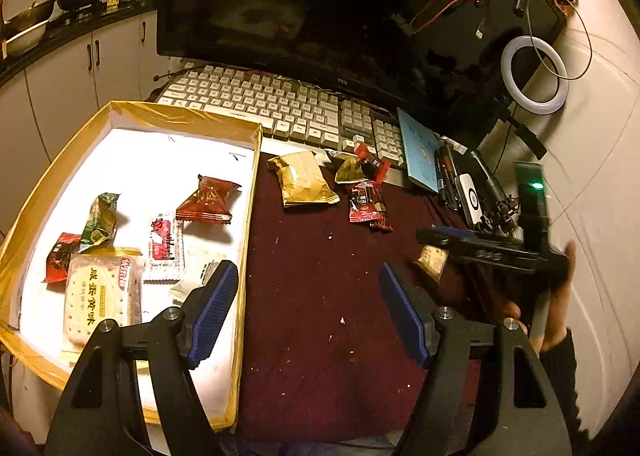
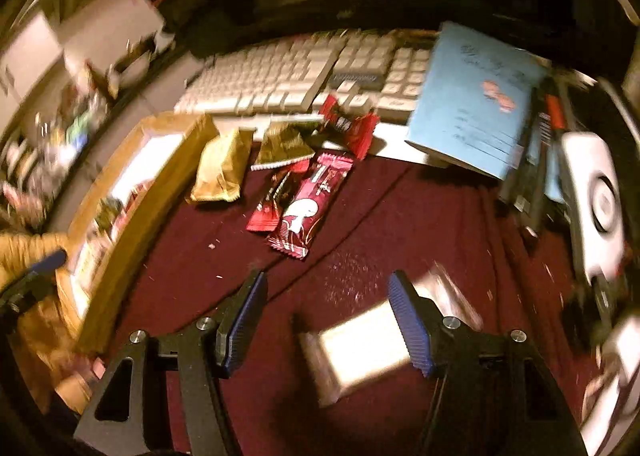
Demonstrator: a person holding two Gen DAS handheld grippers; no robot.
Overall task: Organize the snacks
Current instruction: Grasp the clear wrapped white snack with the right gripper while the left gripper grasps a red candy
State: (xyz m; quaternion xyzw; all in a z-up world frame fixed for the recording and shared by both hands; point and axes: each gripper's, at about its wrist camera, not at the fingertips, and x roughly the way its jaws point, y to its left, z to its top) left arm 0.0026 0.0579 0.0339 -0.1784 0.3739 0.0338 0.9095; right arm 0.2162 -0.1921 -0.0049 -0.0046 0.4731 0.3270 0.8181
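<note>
My left gripper (image 1: 308, 280) hangs open and empty over the dark red cloth, beside the yellow-edged box (image 1: 252, 216), which holds several snack packets. On the cloth lie a gold packet (image 1: 302, 180) (image 2: 222, 168), a small gold wrapper (image 1: 348, 166), a red candy (image 1: 374, 162) and red bars (image 1: 368, 206) (image 2: 310, 204). My right gripper (image 2: 326, 284) is open above a pale packet (image 2: 360, 352) (image 1: 432, 261). The packet lies blurred close to the right finger, with a gap to the left finger. The left wrist view shows the right gripper (image 1: 424, 240) from the side at the right.
A keyboard (image 1: 280, 104) and a dark monitor (image 1: 320, 16) stand behind the snacks. A blue booklet (image 2: 472, 104), pens and a white device (image 1: 470, 194) crowd the right side, with a ring light (image 1: 534, 74) beyond. Crumbs dot the cloth.
</note>
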